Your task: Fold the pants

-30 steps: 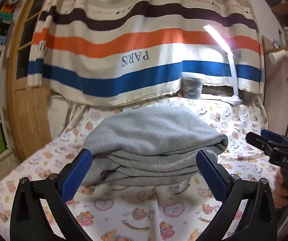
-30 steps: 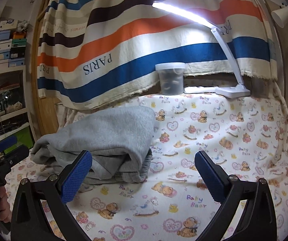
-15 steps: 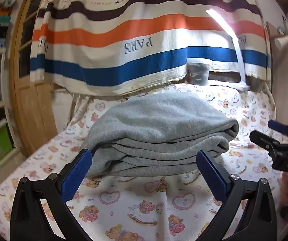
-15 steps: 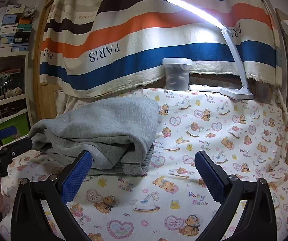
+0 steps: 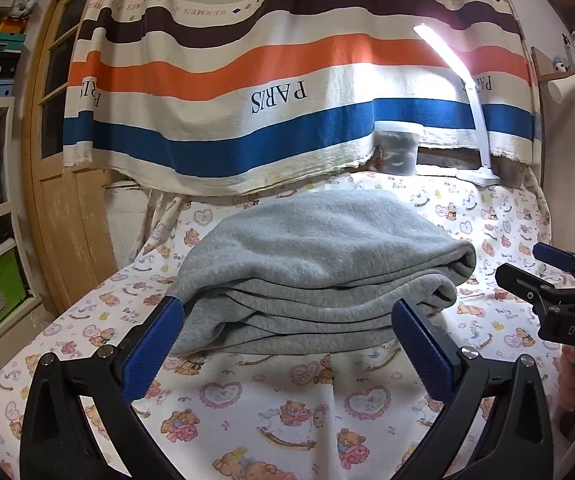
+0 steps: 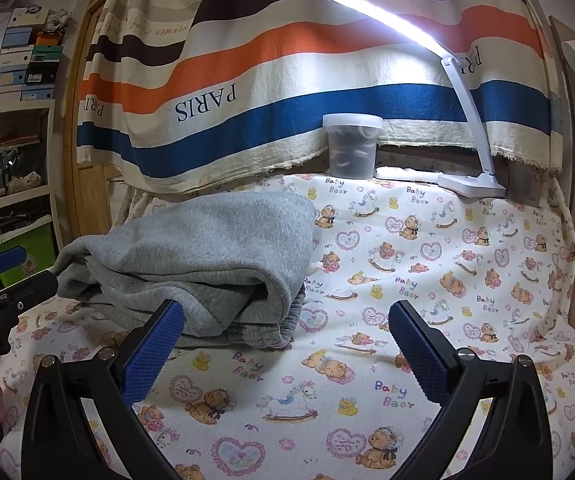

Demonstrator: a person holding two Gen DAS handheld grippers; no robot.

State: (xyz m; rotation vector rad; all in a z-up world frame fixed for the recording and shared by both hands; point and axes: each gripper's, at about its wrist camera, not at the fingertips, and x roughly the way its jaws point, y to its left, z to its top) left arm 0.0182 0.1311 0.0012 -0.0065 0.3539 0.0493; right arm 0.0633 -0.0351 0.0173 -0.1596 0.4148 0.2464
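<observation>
With both our left gripper [image 5: 287,330] and right gripper [image 6: 285,330] now drawn back slightly, jaws apart and empty, the grey pants [image 5: 319,272] rest as a folded stack on the bear-print sheet [image 6: 427,272], indicating folding is essentially complete.

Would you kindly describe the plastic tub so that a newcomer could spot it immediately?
Start at the striped curtain printed with PARIS that hangs behind the bear-print sheet. Under its lower edge, at the back of the sheet, stands the tub, left of the lamp base. It is the only lidded, see-through container there, with dark contents.
</observation>
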